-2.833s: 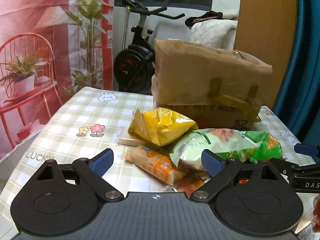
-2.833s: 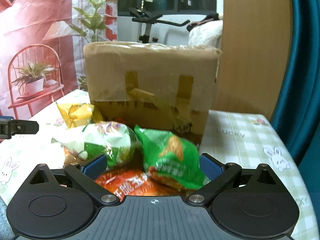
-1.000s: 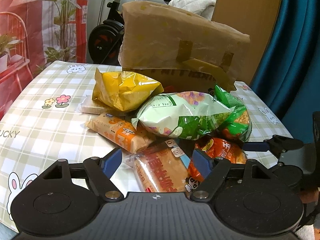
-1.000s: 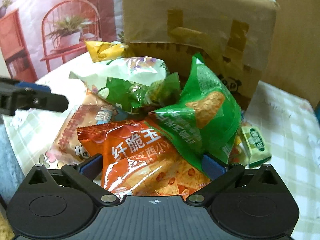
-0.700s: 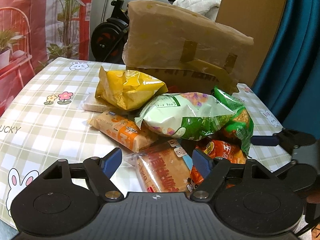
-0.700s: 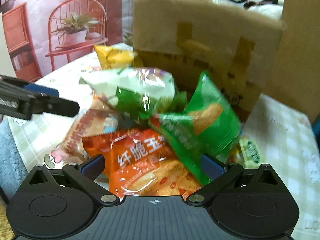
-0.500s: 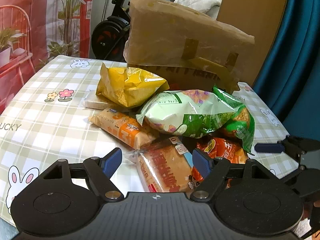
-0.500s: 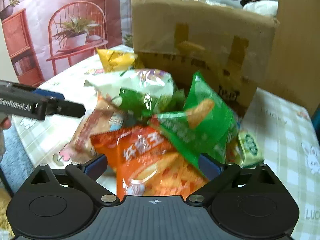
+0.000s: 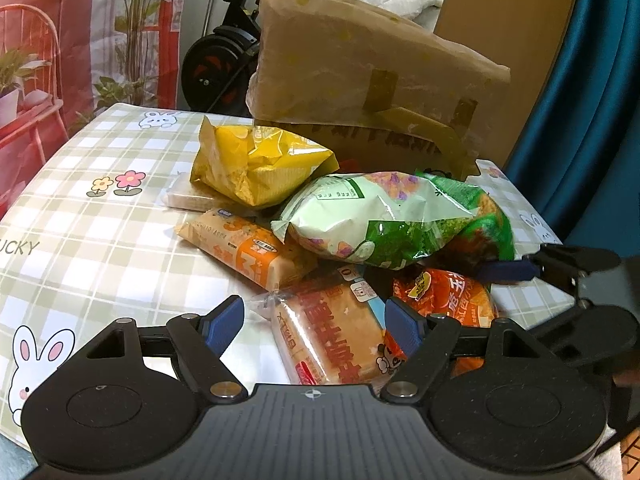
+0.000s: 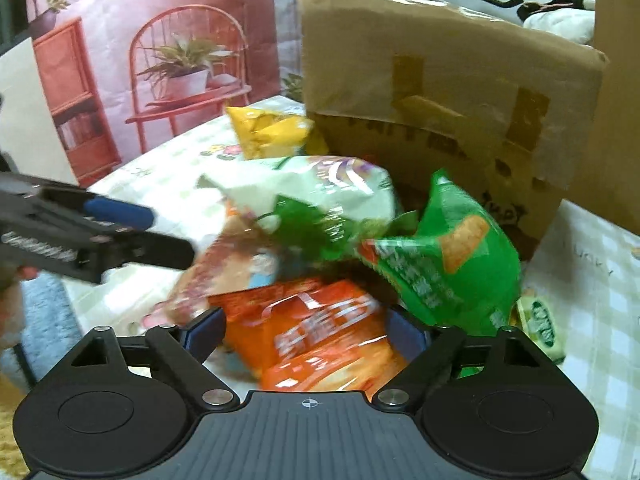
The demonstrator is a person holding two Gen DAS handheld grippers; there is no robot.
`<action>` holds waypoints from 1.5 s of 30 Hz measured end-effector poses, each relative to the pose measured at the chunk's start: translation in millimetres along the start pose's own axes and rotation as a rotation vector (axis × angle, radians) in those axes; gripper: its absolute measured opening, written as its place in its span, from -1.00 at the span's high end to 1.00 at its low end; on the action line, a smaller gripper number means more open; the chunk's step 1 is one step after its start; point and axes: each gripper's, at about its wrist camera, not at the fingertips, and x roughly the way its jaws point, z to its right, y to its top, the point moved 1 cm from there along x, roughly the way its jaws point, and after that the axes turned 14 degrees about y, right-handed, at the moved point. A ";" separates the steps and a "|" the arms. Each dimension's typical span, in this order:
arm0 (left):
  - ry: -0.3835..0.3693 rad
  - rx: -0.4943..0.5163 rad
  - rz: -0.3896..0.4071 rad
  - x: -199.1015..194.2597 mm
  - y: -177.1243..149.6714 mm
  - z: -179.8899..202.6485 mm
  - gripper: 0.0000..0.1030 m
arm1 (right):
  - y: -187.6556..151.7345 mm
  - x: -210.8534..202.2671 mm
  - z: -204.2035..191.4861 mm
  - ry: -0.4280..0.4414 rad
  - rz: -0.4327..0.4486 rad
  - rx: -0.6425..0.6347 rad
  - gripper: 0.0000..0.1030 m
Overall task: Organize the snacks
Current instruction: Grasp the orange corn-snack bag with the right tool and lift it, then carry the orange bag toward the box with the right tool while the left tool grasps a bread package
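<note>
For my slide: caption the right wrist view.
Right gripper closing around an orange snack bag before a cardboard box.

A lived-in home room. Beyond the jaws an exercise bike point(image 9: 224, 60) stands by a printed backdrop point(image 10: 160, 60) of red chairs and potted plants; a teal curtain point(image 9: 592, 120) hangs to their right, and beneath them lies a checked bunny tablecloth point(image 9: 100, 216) with snack packets point(image 9: 384, 216) heaped against a taped cardboard box point(image 9: 360, 68).
</note>
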 end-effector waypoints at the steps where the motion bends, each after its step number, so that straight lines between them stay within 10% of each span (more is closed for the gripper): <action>1: 0.000 -0.002 -0.002 0.4 -0.3 -0.7 -0.53 | -0.2 2.0 4.4 0.007 -0.003 0.000 -0.73; 11: -0.003 0.005 -0.024 7.1 -0.6 2.2 -0.53 | -23.9 19.0 10.8 0.024 -0.076 -0.022 -0.98; 23: -0.014 -0.005 -0.025 6.2 1.7 1.4 -0.44 | -30.2 -9.0 14.1 0.081 0.050 0.108 -0.42; 45: 0.025 -0.099 0.011 -5.5 16.7 -17.2 -0.37 | 10.4 -98.4 -1.6 -0.063 0.334 0.111 -0.39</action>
